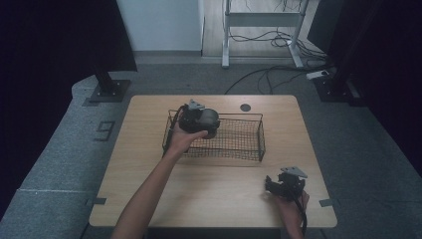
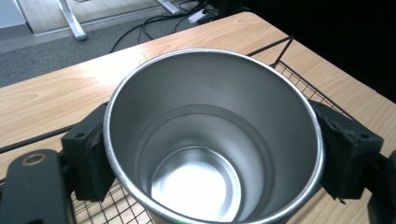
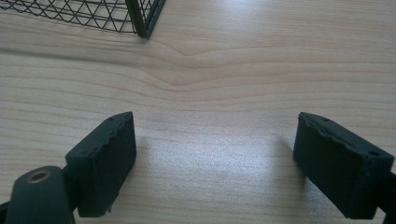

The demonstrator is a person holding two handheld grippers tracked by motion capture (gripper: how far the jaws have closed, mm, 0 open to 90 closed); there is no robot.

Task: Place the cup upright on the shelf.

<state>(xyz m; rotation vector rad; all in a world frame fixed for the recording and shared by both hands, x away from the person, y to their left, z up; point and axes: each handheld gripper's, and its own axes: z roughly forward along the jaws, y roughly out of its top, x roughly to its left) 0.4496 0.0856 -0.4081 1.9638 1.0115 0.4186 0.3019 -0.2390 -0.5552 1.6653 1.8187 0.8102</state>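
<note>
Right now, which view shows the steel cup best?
The left gripper view: the steel cup sits close up, open mouth toward the camera, empty inside, clamped between the left gripper's fingers. In the high view it is a small dark shape over the wire basket. The right gripper view looks at the table.

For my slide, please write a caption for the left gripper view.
Left gripper clamping an empty steel cup above the wire basket.

**Cup's outside goes unseen**

Your left gripper (image 2: 210,140) view cuts the cup (image 2: 210,140) off at the bottom edge, and its outer wall is hidden. From the high view, your hand (image 1: 186,139) covers part of the basket (image 1: 249,149).
</note>
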